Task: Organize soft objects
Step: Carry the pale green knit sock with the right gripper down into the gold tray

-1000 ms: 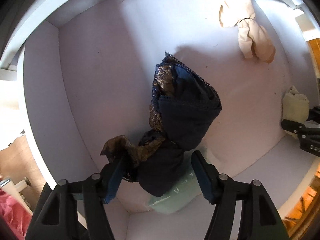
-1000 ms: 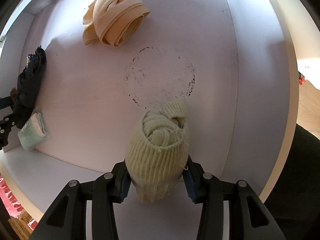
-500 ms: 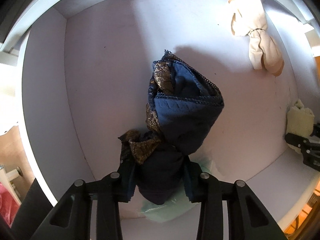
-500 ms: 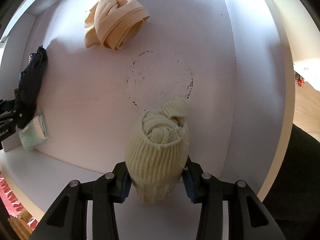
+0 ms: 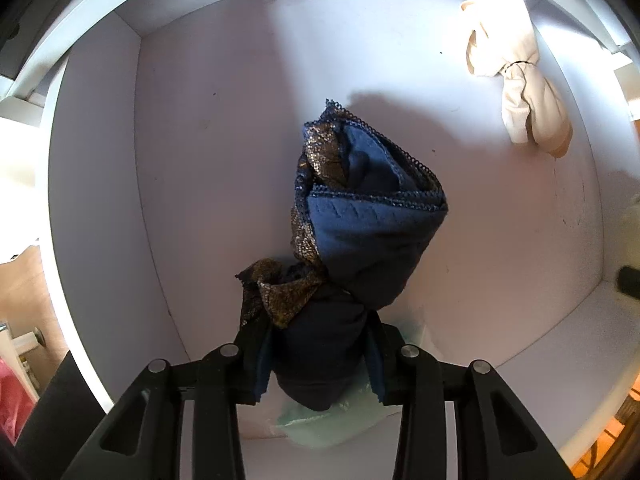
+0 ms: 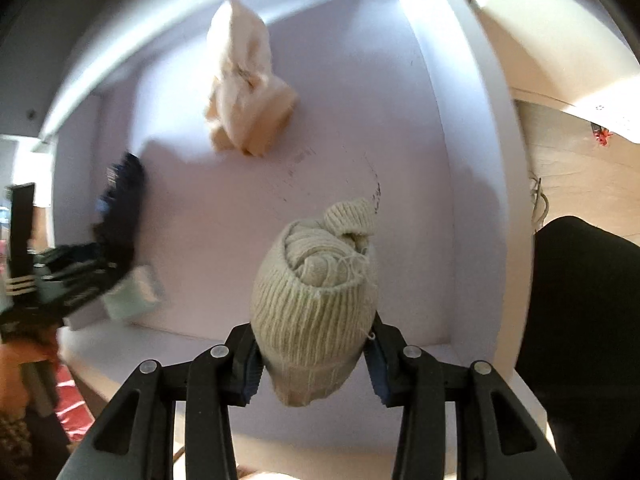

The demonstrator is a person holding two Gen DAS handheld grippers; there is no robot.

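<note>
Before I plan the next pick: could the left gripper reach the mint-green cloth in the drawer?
Probably not yet: the left gripper is shut on the navy bundle, which lies over the mint-green cloth.

Bare white drawer floor (image 5: 224,184) open left of navy bundle (image 5: 368,232) and between it and cream bundle (image 5: 516,80) far right. Walls (image 5: 96,200) box in all sides. Mint folded cloth (image 5: 336,424) blocks near corner.

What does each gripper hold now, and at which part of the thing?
The left gripper holds the dark blue bundle at its near, lower end. The right gripper holds the cream knitted roll at its near end.
</note>
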